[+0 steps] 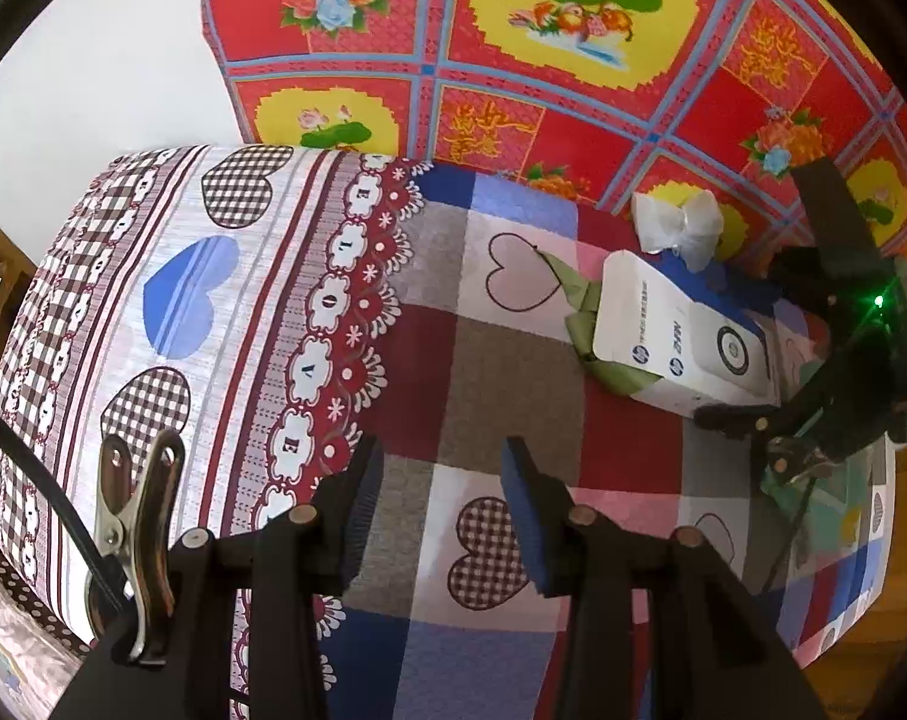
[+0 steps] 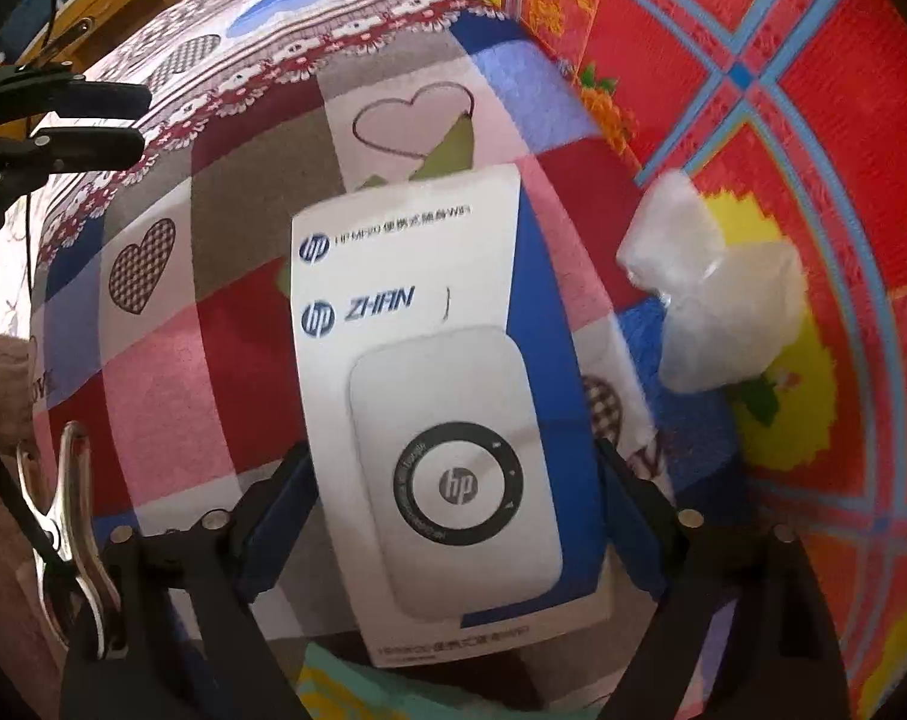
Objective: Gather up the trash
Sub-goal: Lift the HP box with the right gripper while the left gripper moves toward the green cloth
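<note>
Over the patchwork cloth | my right claw spread wide astride the white box | left claw part-open, empty | crumpled tissue beside box

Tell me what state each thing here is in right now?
White box: closed, lying flat on the patchwork cover, between the open right gripper fingers.
Crumpled tissue: loose beside the box.
Green wrapper: partly under the box.
Left gripper: part open, empty.
</note>
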`<state>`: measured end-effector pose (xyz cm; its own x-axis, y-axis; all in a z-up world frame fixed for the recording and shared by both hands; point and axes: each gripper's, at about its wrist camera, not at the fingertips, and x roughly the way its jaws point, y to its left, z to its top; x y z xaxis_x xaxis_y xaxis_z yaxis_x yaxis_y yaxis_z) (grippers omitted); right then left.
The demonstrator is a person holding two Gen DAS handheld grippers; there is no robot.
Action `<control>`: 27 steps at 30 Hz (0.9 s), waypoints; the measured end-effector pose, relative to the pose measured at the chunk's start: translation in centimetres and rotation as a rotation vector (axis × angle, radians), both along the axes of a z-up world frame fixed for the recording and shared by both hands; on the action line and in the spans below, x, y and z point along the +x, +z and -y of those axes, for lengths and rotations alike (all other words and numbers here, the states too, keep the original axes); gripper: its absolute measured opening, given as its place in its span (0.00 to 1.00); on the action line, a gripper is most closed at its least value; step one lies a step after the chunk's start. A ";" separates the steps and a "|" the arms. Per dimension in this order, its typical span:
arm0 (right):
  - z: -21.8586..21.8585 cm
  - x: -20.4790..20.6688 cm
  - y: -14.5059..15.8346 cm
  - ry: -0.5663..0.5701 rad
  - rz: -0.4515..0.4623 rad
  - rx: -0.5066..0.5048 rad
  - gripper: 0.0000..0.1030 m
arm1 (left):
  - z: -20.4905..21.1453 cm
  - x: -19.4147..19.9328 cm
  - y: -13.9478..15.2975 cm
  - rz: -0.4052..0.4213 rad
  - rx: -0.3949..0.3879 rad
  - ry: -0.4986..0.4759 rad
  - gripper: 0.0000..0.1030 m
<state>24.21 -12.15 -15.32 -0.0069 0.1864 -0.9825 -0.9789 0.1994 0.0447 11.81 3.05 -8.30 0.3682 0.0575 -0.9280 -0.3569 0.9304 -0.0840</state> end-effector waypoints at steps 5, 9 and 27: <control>1.5 -1.0 2.1 -0.139 -0.052 0.076 0.79 | -0.3 0.2 -0.3 -0.006 0.002 -0.001 0.41; 3.3 -3.1 4.2 -0.234 -0.093 0.149 0.79 | -0.3 0.5 -0.2 0.007 0.000 -0.015 0.41; 9.1 -12.2 0.5 -0.433 -0.018 0.172 0.78 | 5.1 4.7 -3.3 -0.052 -0.150 -0.269 0.41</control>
